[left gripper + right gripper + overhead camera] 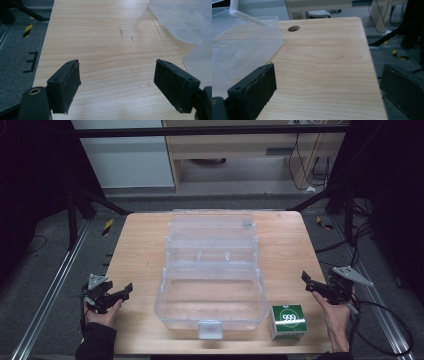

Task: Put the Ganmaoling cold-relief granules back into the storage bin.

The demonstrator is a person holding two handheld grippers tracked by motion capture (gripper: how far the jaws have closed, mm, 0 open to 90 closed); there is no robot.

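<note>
At far left, left claw [107, 296] held low over the near-left corner of the wooden surface [140, 245], jaws spread wide, nothing between them; in the left gripper view, bare wood between the two black pads [67, 82], with a clear curved edge of the box at upper right. No contact with anything yet.

In the middle, clear plastic organizer box [212, 295] standing open: deep lower tub toward the person, white latch [210, 330] at its front edge, tiered trays and lid folded back toward the far side. Tub looking empty, as far as the transparency allows a reading.

Just right of the tub's front corner, small green carton [288, 321] marked 999, upright on the surface, near the box but apart from it, untouched.

At far right, right claw [320, 287] hovering at the right edge of the surface, beyond and to the right of the carton, jaws fully apart and empty; in the right gripper view, plain wood and the box wall [247, 47] at left.

Judged from this: box already opened, nothing loaded. Likely left to do: picking up the carton, setting it in the tub, perhaps closing the lid. Work barely begun.
</note>
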